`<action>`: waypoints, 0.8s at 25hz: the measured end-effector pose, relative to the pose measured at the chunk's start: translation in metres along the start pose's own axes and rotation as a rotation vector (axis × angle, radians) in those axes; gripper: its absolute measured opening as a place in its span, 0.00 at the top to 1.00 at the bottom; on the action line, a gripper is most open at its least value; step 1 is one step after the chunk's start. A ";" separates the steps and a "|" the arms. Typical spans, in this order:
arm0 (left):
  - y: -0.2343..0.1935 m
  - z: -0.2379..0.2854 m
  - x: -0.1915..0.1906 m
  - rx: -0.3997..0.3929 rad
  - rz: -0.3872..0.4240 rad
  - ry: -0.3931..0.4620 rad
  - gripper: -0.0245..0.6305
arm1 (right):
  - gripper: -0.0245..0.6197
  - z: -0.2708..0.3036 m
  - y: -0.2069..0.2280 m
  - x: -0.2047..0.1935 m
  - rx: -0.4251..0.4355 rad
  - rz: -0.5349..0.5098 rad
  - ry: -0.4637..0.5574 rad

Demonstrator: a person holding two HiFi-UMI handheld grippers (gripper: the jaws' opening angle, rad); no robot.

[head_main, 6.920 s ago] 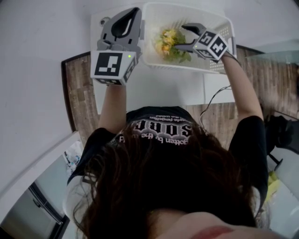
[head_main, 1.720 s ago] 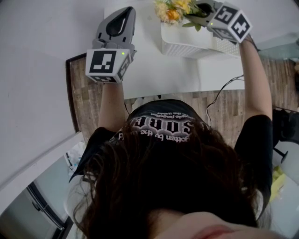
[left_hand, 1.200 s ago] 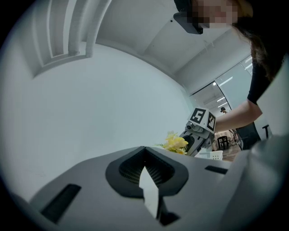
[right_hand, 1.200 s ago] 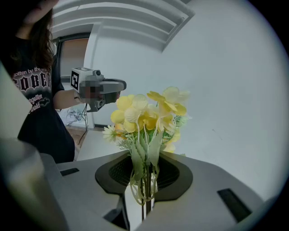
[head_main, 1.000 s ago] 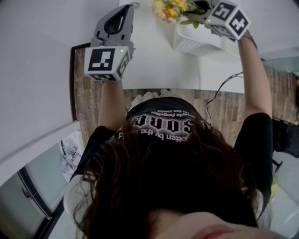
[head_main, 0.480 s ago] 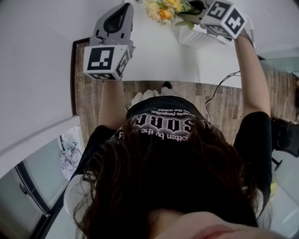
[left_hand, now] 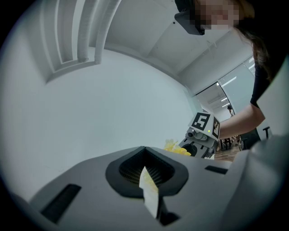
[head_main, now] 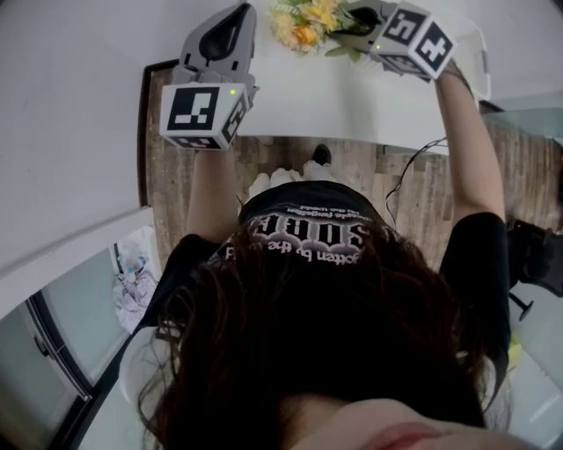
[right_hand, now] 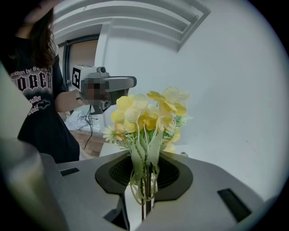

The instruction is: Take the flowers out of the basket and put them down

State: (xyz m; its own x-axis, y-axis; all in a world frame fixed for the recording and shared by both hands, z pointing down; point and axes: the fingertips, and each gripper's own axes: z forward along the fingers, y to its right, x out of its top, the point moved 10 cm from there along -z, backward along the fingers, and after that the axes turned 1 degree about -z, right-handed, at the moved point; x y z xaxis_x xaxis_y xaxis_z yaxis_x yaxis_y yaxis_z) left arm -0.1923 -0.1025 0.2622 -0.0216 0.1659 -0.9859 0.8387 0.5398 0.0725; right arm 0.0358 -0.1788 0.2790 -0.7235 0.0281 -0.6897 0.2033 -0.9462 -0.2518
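Left gripper (head_main: 234, 19): jaws closed to a thin slit, empty, over the left edge of the white table (head_main: 343, 101). Centre: yellow flowers (head_main: 303, 22), blooms over bare tabletop, with open surface towards the near edge. Right gripper (head_main: 350, 18): jaws clamped on the flower stems.

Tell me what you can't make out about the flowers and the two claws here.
Flowers: the head view's top edge cuts off the blooms; contact with the table unclear.
Stem ends: right gripper view, they vanish down inside the right claw.
Pale strip in the left claw: left gripper view, too blurred to identify.
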 end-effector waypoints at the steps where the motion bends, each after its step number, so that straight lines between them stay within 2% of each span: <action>1: 0.000 -0.003 0.000 -0.002 0.000 -0.004 0.96 | 0.77 0.003 -0.004 0.000 0.004 0.003 0.005; 13: 0.002 -0.021 -0.003 0.005 0.005 -0.034 0.96 | 0.77 0.057 -0.039 -0.027 0.001 0.067 0.042; 20: 0.002 -0.025 -0.006 0.011 0.008 -0.041 0.96 | 0.77 0.090 -0.054 -0.050 0.038 0.107 0.063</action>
State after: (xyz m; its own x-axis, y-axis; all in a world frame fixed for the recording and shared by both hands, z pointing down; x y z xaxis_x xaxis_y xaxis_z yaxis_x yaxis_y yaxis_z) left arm -0.2035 -0.0819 0.2717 0.0077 0.1364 -0.9906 0.8446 0.5294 0.0794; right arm 0.0022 -0.1583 0.3879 -0.6558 -0.0551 -0.7529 0.2513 -0.9564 -0.1489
